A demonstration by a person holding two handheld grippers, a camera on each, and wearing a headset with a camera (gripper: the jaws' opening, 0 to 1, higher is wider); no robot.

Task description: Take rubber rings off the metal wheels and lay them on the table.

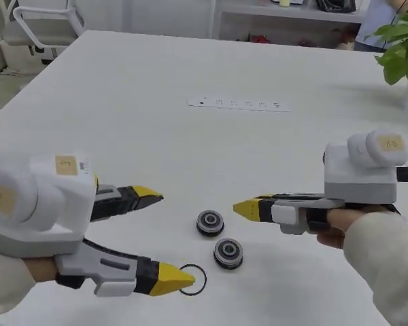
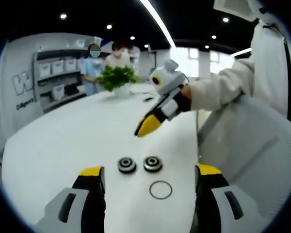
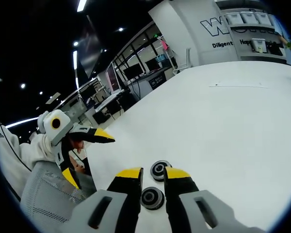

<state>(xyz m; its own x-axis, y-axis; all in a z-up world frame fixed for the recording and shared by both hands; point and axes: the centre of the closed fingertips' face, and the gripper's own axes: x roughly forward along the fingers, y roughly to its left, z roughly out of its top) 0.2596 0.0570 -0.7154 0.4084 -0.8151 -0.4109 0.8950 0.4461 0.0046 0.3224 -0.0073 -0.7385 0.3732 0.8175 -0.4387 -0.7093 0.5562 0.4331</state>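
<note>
Left gripper (image 1: 177,238) lower left of head view, jaws spread wide, nothing between them, one yellow tip up by mid-frame, the other down near the bottom edge. Right gripper (image 1: 248,209) comes in from the right at mid-height, jaws narrow with a slim gap, holding nothing, tip pointing left. In the right gripper view that gap sits at bottom centre, with one wheel seen through it and the other just past the tips. In head view neither wheel touches that gripper. White table (image 1: 156,88) fills most of head view. Chair (image 1: 41,27) is past the table edge, upper left corner. Green plant (image 1: 401,47) at upper right edge; in the left gripper view it is upper centre-left, with two people and shelves behind it. Flat white strip (image 1: 238,104) lies on the table, upper centre, well apart from everything else. Two metal wheels (image 1: 210,223) lie flat on the table just below centre, between the two grippers. The second wheel (image 1: 228,252) is just beside the first, lower right of it; cannot tell if they touch. Both show a dark outer band round a metal hub. One loose rubber ring (image 1: 192,279) lies flat on the table at bottom centre, down-left of the wheels and apart from them, its left side hidden behind the left gripper's lower yellow tip. In the left gripper view the ring sits low centre between the wide jaws, wheels side by side just above it, right gripper above those.
</note>
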